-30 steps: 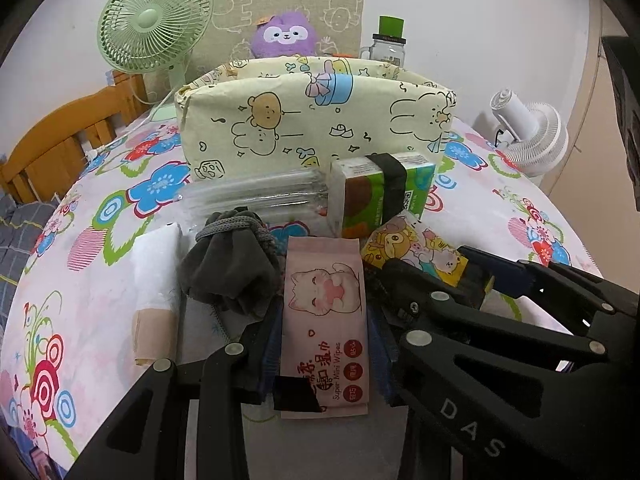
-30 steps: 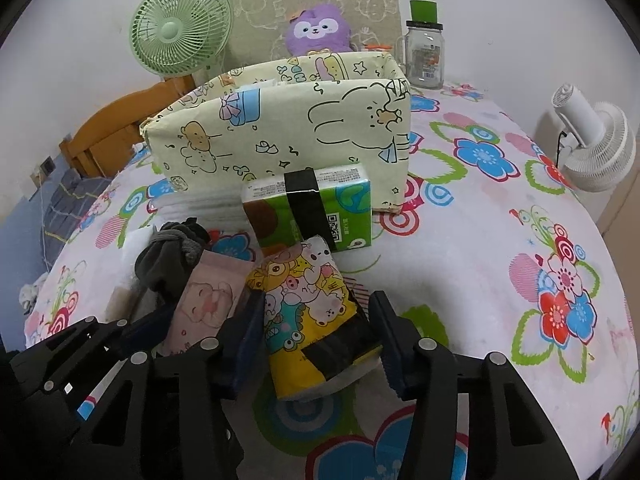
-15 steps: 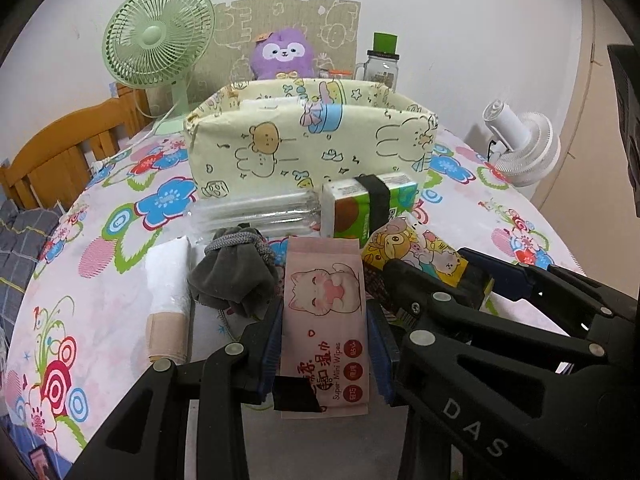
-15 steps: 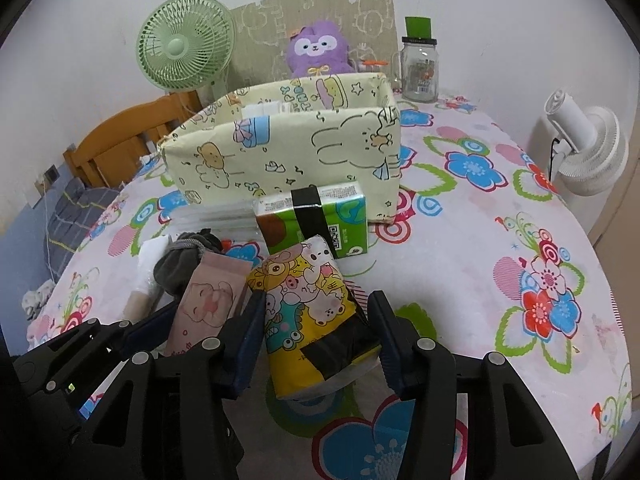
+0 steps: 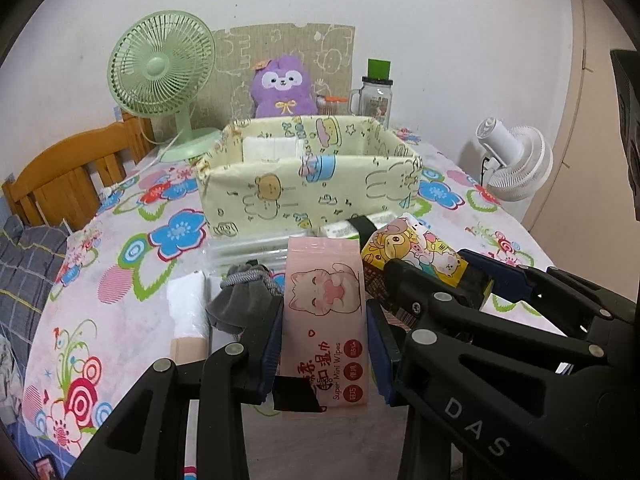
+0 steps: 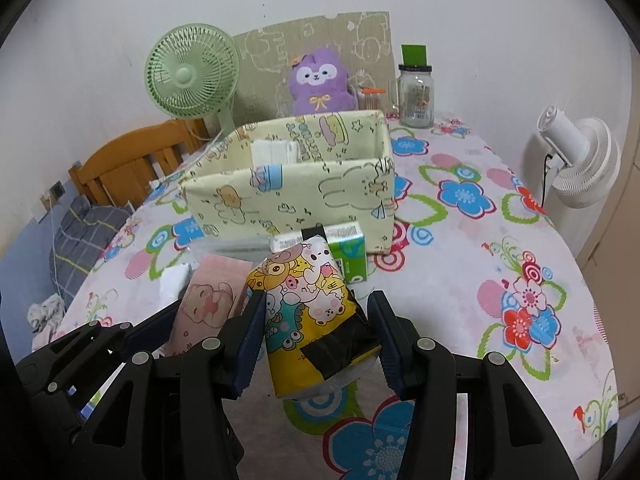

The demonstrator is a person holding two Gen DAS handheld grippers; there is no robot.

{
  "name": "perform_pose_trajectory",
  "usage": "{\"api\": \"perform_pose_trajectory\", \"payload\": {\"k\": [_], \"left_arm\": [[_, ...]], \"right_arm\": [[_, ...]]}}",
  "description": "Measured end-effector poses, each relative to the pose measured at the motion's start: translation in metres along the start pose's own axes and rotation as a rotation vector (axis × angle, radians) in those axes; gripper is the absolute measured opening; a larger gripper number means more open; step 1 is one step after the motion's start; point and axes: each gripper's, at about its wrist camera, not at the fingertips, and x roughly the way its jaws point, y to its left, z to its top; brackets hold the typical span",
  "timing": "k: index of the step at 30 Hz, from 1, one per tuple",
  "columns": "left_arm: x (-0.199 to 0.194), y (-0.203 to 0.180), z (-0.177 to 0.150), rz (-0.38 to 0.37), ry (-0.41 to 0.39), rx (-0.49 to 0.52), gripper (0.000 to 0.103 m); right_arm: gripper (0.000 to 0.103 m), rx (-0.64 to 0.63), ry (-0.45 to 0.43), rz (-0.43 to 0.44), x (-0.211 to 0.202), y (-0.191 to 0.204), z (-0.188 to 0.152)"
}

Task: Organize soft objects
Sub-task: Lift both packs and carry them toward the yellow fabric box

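My left gripper is shut on a pink wet-wipes pack, held above the table. Beside it my right gripper is shut on a yellow cartoon tissue pack, also lifted. Beyond both stands a pale yellow fabric box with white folded items in its back left part. On the floral cloth in front of the box lie a green tissue pack, a clear plastic pack, a grey drawstring pouch and a white roll.
Behind the box stand a green desk fan, a purple plush and a glass jar. A white fan stands off the table's right edge. A wooden chair back is at the left.
Both grippers have risen with their packs, which now hang clear of the table. The inside of the fabric box has come into view.
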Motion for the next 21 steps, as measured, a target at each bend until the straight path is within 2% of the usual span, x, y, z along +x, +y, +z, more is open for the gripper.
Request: {"api": "perform_pose_trajectory", "payload": {"k": [21], "left_arm": [[-0.028, 0.004, 0.030, -0.002, -0.063, 0.016, 0.040]], "right_arm": [[0.055, -0.003, -0.059, -0.004, -0.031, 0.009, 0.030]]}}
